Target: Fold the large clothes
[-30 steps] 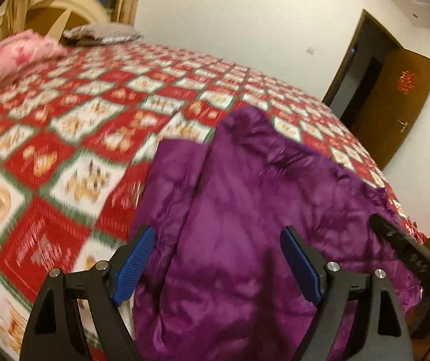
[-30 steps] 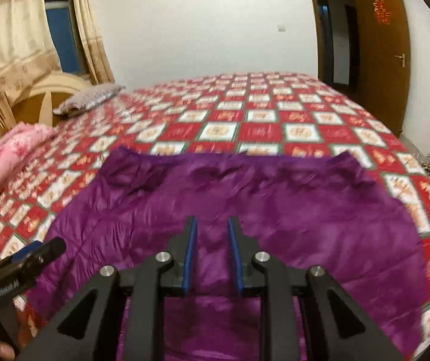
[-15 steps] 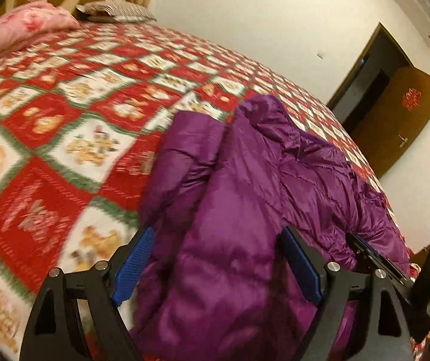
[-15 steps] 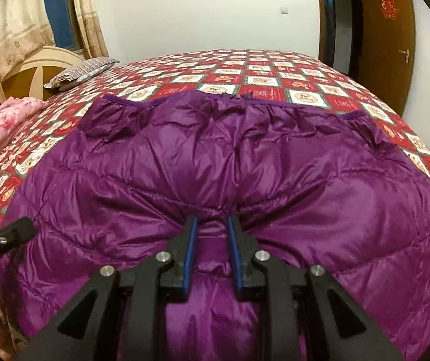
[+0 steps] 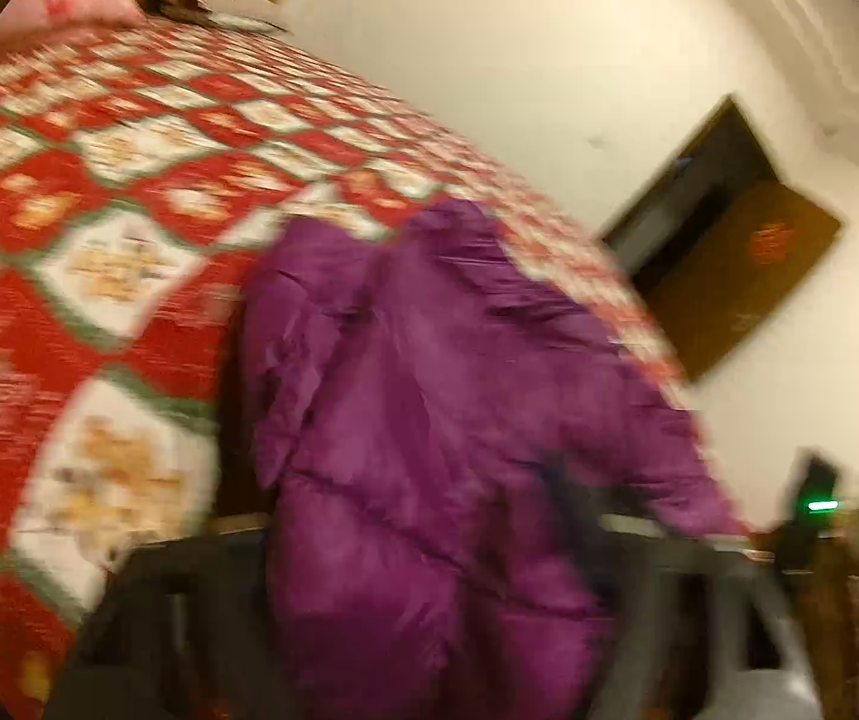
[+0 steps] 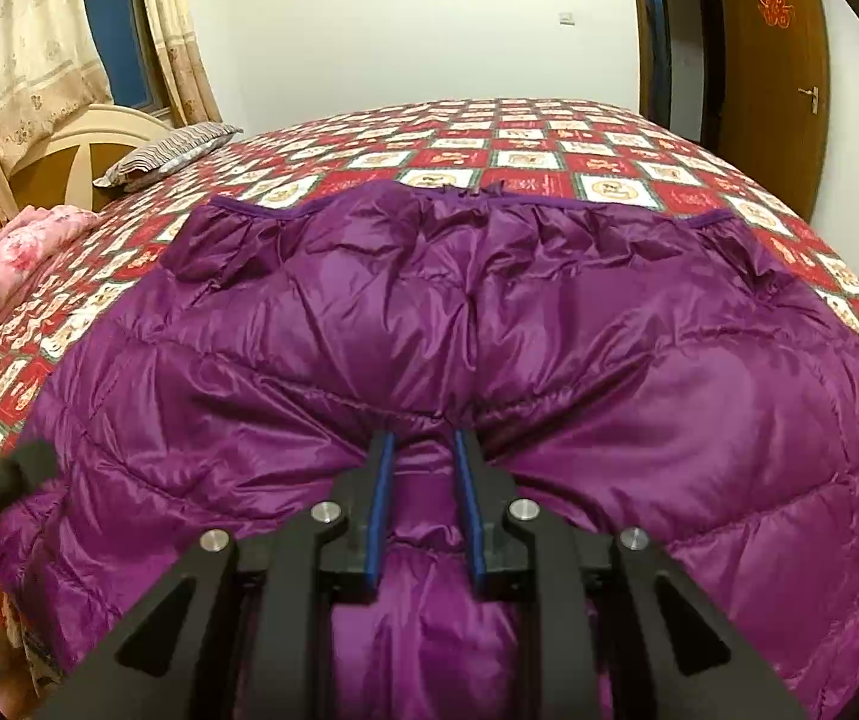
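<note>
We have a purple down jacket point(image 6: 489, 324) spread across the near part of the bed point(image 6: 549, 138), its gathered hem toward the middle of the bedspread and its near edge hanging over the bed's near edge by us. Our right gripper point(image 6: 423, 456) pinches a ridge of the jacket's padding between its blue pads point(image 6: 380, 498), fingers drawn close with the cloth bunched between them. Our left gripper point(image 5: 429, 600) sits at the jacket's left side, but that view is smeared by motion and the cloth covers the fingers, so we cannot tell whether they are spread or closed. We judge the step in hand to be gathering the near edge to carry it over toward the hem. To do it well we want both grips level with each other, one near each side, so the fold line runs straight across; the slick, puffy shell will likely slip and trap air, so we should bite deep enough to catch more than the outer layer and lift slowly. A striped pillow point(image 6: 171, 150) and a pink folded blanket point(image 6: 15, 264) lie at the bed's left edge, well apart from the jacket. The brown door point(image 6: 771, 60) carries a red ornament near its top; we cannot read it, and we see no brand or label on the jacket.
</note>
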The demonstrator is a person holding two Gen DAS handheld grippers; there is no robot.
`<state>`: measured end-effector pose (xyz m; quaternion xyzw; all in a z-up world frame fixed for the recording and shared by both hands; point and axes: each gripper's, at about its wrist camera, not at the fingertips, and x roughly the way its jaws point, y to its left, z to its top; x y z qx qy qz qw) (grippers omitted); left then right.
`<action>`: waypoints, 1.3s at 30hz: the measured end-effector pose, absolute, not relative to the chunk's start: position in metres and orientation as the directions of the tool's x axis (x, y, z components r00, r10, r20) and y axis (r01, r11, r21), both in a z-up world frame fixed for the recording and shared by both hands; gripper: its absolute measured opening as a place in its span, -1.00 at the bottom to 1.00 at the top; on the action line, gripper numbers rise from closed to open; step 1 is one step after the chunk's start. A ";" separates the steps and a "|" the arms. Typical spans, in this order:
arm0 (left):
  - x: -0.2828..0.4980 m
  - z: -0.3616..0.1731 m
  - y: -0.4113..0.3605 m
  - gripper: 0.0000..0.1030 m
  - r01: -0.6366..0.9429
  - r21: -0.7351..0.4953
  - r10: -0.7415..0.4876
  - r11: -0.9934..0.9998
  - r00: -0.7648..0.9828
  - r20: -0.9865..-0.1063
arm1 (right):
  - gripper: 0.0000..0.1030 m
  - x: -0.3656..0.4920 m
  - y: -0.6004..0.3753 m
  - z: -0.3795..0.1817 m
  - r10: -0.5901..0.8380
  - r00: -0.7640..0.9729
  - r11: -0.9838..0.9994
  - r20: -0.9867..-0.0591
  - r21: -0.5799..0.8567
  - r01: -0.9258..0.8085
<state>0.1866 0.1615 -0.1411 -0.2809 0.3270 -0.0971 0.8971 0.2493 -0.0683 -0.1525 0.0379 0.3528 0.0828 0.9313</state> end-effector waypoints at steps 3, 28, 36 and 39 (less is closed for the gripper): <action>0.189 -0.123 0.146 -0.71 0.080 -0.555 -0.400 0.828 0.777 -0.486 | -0.52 0.250 -0.069 -0.153 0.182 0.734 0.983 -0.654 0.134 -0.124; 0.126 -0.031 0.051 -0.88 0.564 -0.220 -0.603 0.796 0.700 -0.383 | -0.55 0.214 -0.090 -0.103 0.580 0.640 0.784 -0.503 0.557 -0.274; 0.127 -0.095 -0.020 -0.88 0.658 -0.174 -0.632 0.733 0.563 -0.533 | -0.11 0.178 -0.196 -0.099 0.341 0.767 0.877 -0.544 0.478 -0.050; 0.134 -0.121 -0.031 -0.88 0.664 -0.183 -0.620 0.725 0.514 -0.592 | -0.11 0.172 -0.210 -0.100 0.324 0.776 0.876 -0.541 0.481 -0.031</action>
